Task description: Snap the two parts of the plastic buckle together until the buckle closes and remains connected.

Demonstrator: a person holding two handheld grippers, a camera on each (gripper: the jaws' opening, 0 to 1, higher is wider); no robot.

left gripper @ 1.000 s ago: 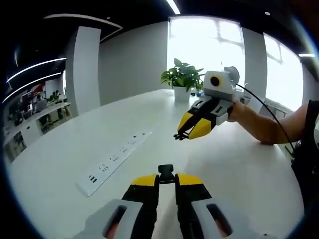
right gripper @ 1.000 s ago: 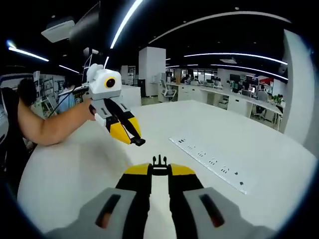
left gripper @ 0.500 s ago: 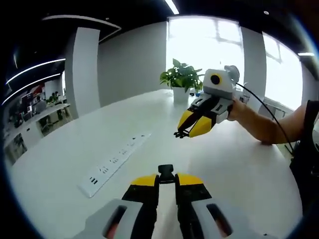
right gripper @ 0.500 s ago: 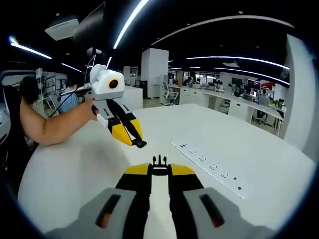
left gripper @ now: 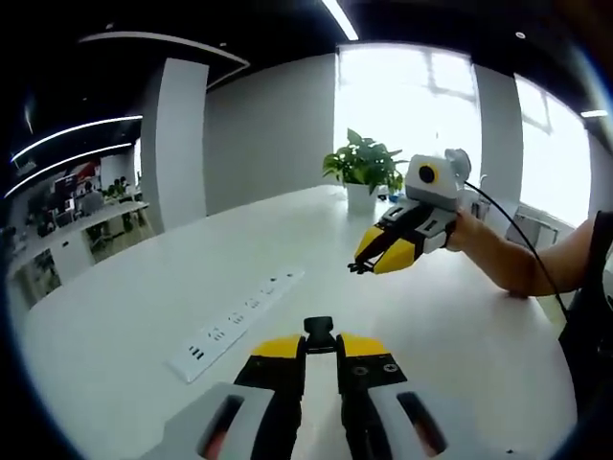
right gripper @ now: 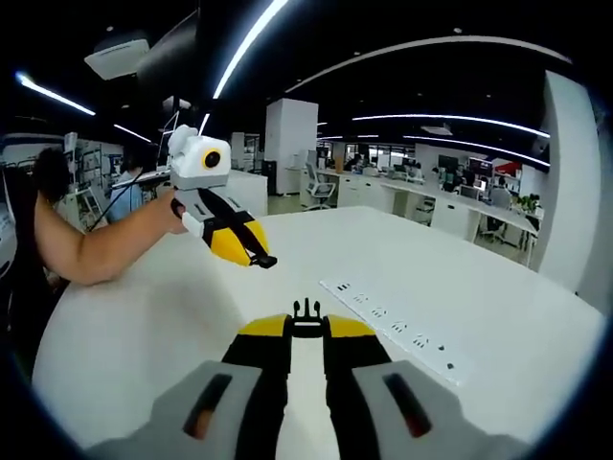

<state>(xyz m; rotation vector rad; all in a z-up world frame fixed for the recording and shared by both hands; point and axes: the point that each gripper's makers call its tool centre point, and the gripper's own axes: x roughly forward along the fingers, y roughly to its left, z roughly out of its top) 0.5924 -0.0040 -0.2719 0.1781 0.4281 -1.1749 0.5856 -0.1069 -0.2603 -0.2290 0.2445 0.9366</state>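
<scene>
Buckle halves held apart, above white table (left gripper: 460, 326). Socket half (left gripper: 319, 328) low centre of left gripper view, pinched in my left gripper (left gripper: 320, 347). Pronged half (right gripper: 306, 310) low centre of right gripper view, clamped by right gripper (right gripper: 306, 329). I judge the next need: face the halves, line prongs with slot, push straight, no twist, until click. Power strip (left gripper: 235, 318) left of centre, plant (left gripper: 365, 163) beyond.
</scene>
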